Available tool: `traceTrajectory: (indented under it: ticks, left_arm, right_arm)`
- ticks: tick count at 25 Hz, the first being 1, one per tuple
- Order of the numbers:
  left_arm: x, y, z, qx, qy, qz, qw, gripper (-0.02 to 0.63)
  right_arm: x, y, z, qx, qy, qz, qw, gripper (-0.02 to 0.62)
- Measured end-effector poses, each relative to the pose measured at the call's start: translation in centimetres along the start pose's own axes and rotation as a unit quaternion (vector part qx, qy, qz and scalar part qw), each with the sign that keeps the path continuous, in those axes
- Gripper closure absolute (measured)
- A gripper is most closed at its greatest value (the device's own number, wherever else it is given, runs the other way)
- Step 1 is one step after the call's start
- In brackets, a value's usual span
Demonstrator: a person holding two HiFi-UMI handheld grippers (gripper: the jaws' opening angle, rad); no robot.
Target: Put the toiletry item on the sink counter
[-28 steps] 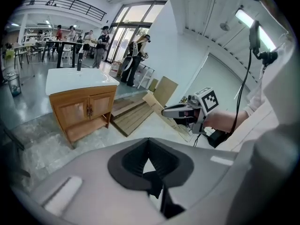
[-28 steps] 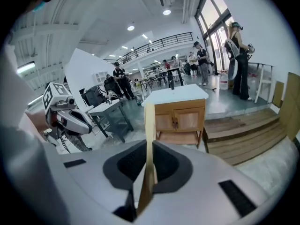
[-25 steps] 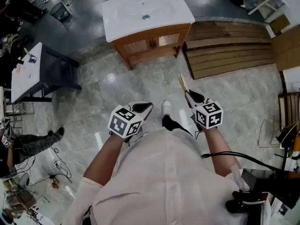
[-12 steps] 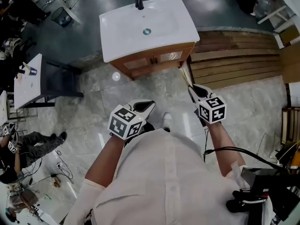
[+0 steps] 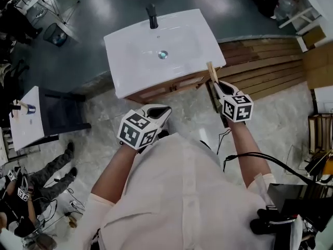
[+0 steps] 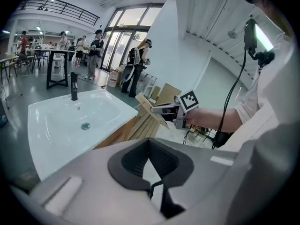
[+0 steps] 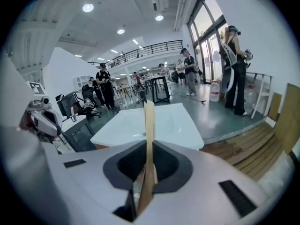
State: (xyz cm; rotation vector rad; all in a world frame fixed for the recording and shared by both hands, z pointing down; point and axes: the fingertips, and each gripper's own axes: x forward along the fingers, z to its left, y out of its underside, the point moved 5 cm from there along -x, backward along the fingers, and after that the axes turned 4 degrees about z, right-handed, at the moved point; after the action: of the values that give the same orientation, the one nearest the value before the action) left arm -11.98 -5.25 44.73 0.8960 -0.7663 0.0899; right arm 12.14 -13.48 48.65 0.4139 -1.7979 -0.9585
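A white sink counter [image 5: 130, 66] with a black faucet [image 5: 152, 15] stands on a wooden cabinet just ahead of me. My right gripper [image 5: 217, 85] is shut on a thin, flat, pale wooden toiletry item [image 5: 212, 72]. The item's tip reaches the counter's front right corner. In the right gripper view the wooden item [image 7: 149, 135] stands on edge between the jaws, with the basin [image 7: 178, 123] behind it. My left gripper [image 5: 161, 111] hovers at the cabinet's front, shut and empty. In the left gripper view the counter [image 6: 51, 135] is at the left.
Wooden slats [image 5: 265, 69] lie on the floor right of the cabinet. A white table [image 5: 21, 126] with a dark chair stands at the left, and a person's legs [image 5: 47, 173] and cables lie at the lower left. Several people stand in the hall beyond.
The sink has come nearer as the person stepped towards it. Both grippers moved forward; the right one, still holding the wooden item, now reaches the counter's front right corner.
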Motion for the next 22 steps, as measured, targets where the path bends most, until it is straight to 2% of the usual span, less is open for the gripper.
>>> traceTrajectory:
  ticks: [4, 9, 18, 22]
  left_arm:
    - [-1.0, -1.4, 4.3, 0.015, 0.017, 0.016, 0.9996, 0.6]
    - [-0.7, -2.7, 8.0, -0.009, 0.015, 0.016, 0.9997, 0.6]
    - [0.1, -6.5, 12.0, -0.062, -0.036, 0.009, 0.9974, 0.6]
    - [0.9, -7.9, 12.9, -0.086, -0.06, 0.014, 0.9944, 0.6]
  right_arm:
    - [4.3, -3.1, -1.5, 0.017, 0.03, -0.002, 0.999, 0.563]
    - [9.4, -6.1, -4.9, 0.023, 0.05, 0.007, 0.998, 0.563]
    - [19.5, -11.6, -12.8, -0.009, 0.075, 0.034, 0.997, 0.563]
    - [23.0, -12.4, -16.0, 0.004, 0.073, 0.048, 0.996, 0.563]
